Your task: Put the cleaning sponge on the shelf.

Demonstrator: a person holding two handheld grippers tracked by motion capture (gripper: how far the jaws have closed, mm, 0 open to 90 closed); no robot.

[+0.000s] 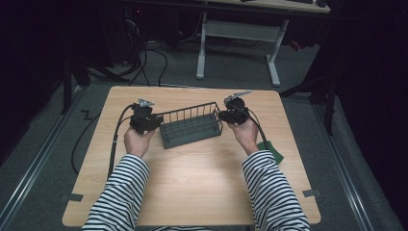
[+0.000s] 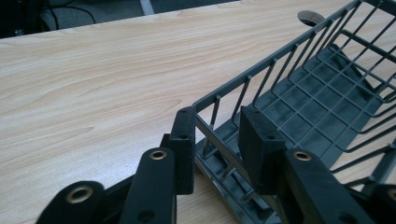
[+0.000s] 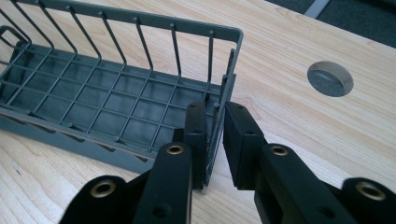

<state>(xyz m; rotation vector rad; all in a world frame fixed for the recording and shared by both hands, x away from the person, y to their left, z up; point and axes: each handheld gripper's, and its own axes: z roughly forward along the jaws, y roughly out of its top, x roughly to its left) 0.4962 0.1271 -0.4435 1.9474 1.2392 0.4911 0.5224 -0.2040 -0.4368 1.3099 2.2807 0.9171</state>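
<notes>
A grey wire basket (image 1: 192, 130) lies across the middle of the wooden table (image 1: 192, 187); nothing lies inside it. At its left end is my left gripper (image 1: 155, 122). In the left gripper view, this left gripper (image 2: 215, 114) is open, its jaws astride the basket's (image 2: 317, 93) end wall with a wide gap. My right gripper (image 1: 224, 115) is at the basket's right end. In the right gripper view, the right gripper (image 3: 215, 108) has its jaws pressed close on either side of the basket's (image 3: 116, 102) thin end wall.
A round cable hole (image 3: 330, 78) is set in the table beyond the basket's right end. A dark green flat piece (image 1: 275, 151) lies by the right forearm. Behind the table stand a white desk frame (image 1: 238, 29) and floor cables (image 1: 144, 67).
</notes>
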